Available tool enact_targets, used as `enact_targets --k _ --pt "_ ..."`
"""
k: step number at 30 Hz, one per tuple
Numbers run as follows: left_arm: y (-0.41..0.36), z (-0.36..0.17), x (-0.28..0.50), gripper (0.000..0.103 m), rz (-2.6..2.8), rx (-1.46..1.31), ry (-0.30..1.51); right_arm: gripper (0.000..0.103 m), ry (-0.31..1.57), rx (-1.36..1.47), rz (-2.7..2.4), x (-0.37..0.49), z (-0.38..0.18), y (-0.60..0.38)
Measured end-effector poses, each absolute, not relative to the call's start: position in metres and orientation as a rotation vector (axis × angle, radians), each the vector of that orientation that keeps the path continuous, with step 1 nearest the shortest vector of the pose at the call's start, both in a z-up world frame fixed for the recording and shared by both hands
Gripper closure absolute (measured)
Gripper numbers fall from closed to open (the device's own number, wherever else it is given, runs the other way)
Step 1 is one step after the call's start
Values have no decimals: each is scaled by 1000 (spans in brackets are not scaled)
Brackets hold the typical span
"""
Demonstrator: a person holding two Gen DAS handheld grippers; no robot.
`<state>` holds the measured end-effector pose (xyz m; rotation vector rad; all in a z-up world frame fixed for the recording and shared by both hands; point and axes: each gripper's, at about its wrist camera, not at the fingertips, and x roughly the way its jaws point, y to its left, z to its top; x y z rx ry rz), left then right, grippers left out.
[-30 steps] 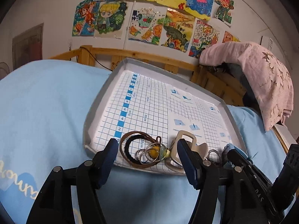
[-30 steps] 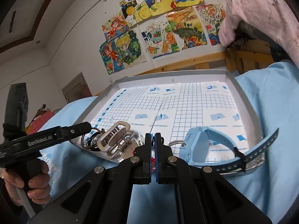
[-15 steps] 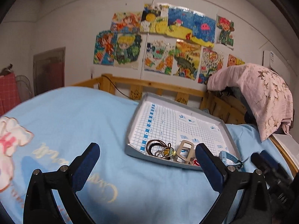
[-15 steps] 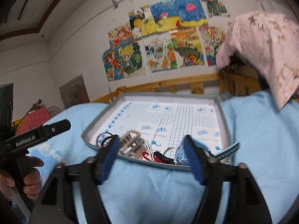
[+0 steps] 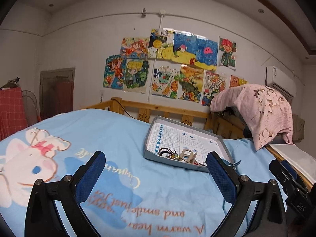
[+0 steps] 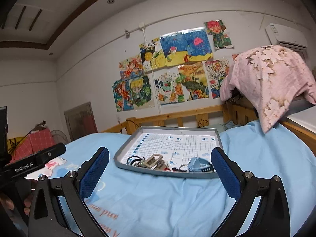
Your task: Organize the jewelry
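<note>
Grey tray [image 6: 216, 138] on blue bedspread [image 6: 158, 197], long axis left-right. Jewelry pile [image 6: 152, 163] along near edge; blue watch [image 6: 199, 164] at right. Left gripper [image 5: 156, 175] spread wide, empty. Right gripper [image 6: 160, 169] jaws opening, nothing between.

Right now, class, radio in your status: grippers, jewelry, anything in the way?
Left gripper open, empty. Right gripper opening, nothing between its fingers. Jewelry bunched at near edge of grey tray on the bed. Path clear.
</note>
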<state>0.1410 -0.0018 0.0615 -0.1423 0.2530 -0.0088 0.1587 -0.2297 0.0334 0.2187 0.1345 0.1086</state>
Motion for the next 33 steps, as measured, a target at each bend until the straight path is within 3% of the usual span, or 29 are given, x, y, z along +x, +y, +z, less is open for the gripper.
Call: enact_targets --k 12,33 --pt "18 30 78 0 28 -114 241 2 132 133 96 91 22 -201" --pt "22 15 70 0 18 -104 265 2 202 123 92 99 6 -199"
